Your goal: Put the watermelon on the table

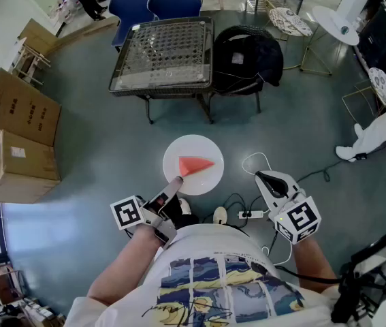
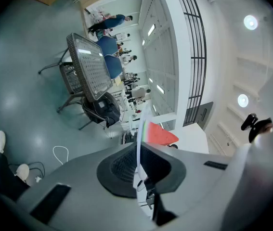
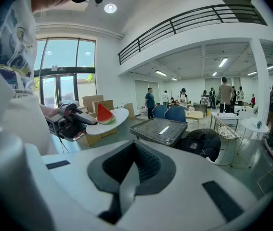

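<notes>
Watermelon slice (image 1: 194, 165) sits on a plate (image 1: 210, 180) just past the left gripper (image 1: 176, 182), whose jaws pinch the rim; right gripper (image 1: 261, 178) is closed on nothing.

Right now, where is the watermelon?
The watermelon sits on the white plate held by the left tool, centre of the head view, short of the table.

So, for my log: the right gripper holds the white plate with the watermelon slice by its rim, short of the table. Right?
Not quite: the left gripper holds the white plate with the watermelon slice by its rim, short of the table, as the head view shows. The right gripper is shut and empty.
</notes>
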